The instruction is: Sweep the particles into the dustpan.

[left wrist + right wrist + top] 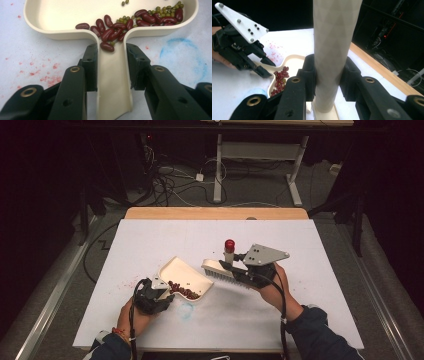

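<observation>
High view: the cream dustpan [186, 276] lies near the middle of the white worktop [150, 240], holding red beans [183, 291] and small green ones. The left tongs [159, 292] are clamped on the dustpan's handle. Just right of the dustpan, the right tongs [227, 265] are clamped on the brush [220, 269] handle.

White table [300, 270], dustpan [182, 270], pink specks [127, 283]
</observation>
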Demonstrator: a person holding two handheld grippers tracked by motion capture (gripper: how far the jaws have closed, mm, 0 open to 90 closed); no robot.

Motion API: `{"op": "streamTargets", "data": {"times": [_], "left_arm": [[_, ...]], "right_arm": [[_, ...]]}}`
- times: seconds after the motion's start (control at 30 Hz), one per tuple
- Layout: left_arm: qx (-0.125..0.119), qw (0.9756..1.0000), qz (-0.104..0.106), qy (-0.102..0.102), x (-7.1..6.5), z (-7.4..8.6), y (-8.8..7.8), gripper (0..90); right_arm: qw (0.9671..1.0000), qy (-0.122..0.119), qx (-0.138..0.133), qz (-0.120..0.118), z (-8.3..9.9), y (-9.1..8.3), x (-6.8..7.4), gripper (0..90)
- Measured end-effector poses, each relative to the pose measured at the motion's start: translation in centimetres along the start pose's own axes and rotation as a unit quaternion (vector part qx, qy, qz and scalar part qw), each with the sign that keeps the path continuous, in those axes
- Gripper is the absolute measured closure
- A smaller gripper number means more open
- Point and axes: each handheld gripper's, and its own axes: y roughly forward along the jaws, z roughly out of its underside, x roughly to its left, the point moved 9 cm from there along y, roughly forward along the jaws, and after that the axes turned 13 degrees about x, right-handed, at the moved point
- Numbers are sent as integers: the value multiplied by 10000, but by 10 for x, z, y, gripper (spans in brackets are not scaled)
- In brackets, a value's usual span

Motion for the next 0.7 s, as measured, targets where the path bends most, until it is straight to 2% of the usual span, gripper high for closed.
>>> {"op": "streamTargets", "data": {"times": [0.33, 0.7], "left_arm": [[-6, 10000, 12, -34, 0, 0, 0, 632], [-12, 10000, 46, -75, 1, 3, -1, 632]], "right_arm": [[9999, 119, 50, -24, 21, -34, -11, 700], [9993, 333, 162, 76, 44, -58, -24, 700]]}}
